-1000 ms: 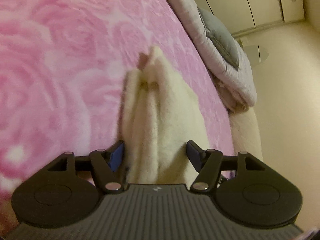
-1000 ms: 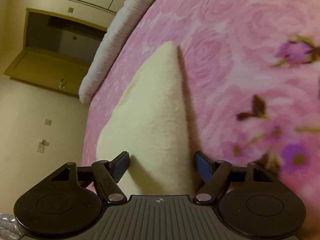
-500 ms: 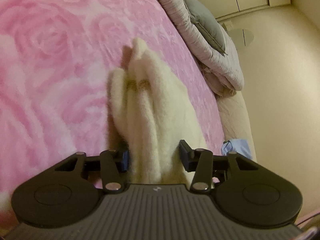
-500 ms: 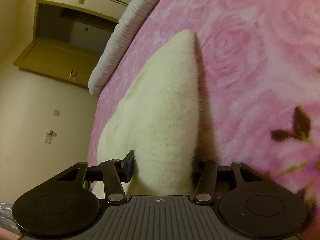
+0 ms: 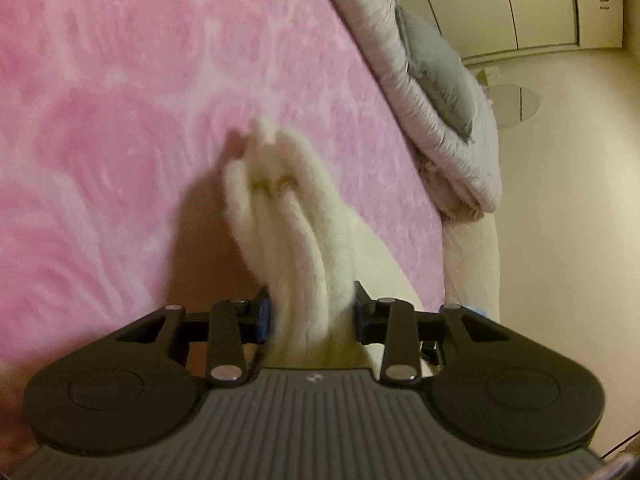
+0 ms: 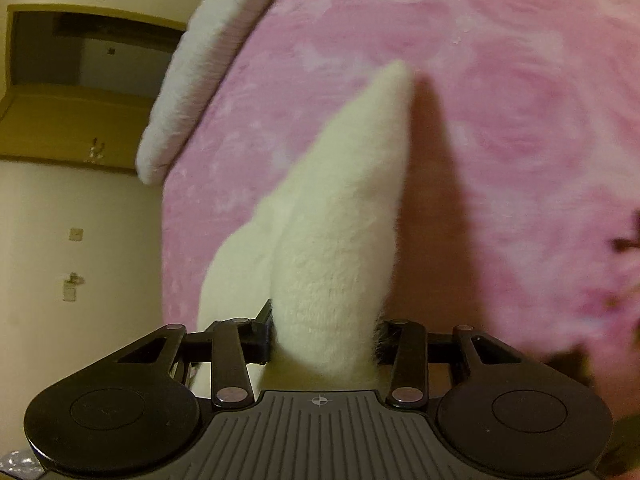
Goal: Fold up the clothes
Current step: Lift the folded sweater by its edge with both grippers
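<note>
A fluffy cream-white garment [image 5: 296, 232] hangs bunched in folds above the pink rose-print bedspread [image 5: 120, 120]. My left gripper [image 5: 312, 316] is shut on one edge of the garment; its blue pads press the fabric from both sides. In the right wrist view the same garment [image 6: 340, 232] runs forward as a tapering fold, and my right gripper [image 6: 326, 340] is shut on its near edge. The garment is lifted off the bed and casts a shadow on the bedspread [image 6: 500, 120].
A rolled grey-white quilt [image 5: 432, 92] with a grey pillow [image 5: 436, 68] lies along the bed's far right edge. The same quilt [image 6: 188, 76] shows in the right wrist view. Beige wall and cupboards [image 5: 520, 4] stand beyond the bed.
Both grippers closed from open onto the garment's edges and lifted it off the bedspread. The fabric now hangs bunched and narrower between the fingers.
</note>
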Available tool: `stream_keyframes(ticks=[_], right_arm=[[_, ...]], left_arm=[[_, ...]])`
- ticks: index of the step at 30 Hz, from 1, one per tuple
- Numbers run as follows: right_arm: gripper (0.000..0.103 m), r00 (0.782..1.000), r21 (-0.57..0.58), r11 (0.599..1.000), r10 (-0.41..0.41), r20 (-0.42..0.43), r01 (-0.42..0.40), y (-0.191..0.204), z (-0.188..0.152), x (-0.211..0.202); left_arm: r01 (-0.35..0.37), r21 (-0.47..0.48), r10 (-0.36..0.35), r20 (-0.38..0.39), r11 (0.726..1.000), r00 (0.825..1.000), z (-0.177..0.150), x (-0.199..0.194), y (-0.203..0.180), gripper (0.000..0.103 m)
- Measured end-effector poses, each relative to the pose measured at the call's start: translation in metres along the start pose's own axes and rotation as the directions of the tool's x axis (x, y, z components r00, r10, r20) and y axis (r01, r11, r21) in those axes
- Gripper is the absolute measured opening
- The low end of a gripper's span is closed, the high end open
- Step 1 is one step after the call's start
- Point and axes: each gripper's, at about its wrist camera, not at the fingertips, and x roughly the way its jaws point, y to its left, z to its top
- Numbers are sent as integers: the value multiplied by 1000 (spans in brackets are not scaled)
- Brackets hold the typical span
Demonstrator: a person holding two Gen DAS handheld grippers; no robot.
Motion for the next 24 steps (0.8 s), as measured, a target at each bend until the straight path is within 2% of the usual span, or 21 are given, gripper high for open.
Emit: stream_keyframes(ticks=[5,11,17,20,24], right_arm=[[40,998,-58,997,46,-45,-48,76,5,49],[40,987,-122,986,98,-128,-114,183,-12,156],[40,979,-150,979,112,-171,-138,263,-44,260],[40,974,-157,975,124,-188,-154,296,-59,309],[40,969,-176,967,147,-198,-182,337,-70,368]], left_arm=[[-12,-28,15,95,1000,995,40,-88,13,31],[-52,-82,67,194,995,979,99,-216,59,31],[-126,-108,146,198,986,969,171,-328,110,31],[-167,-99,185,209,981,960,207,-362,126,31],[-181,-79,195,240,980,951,250,-390,142,31]])
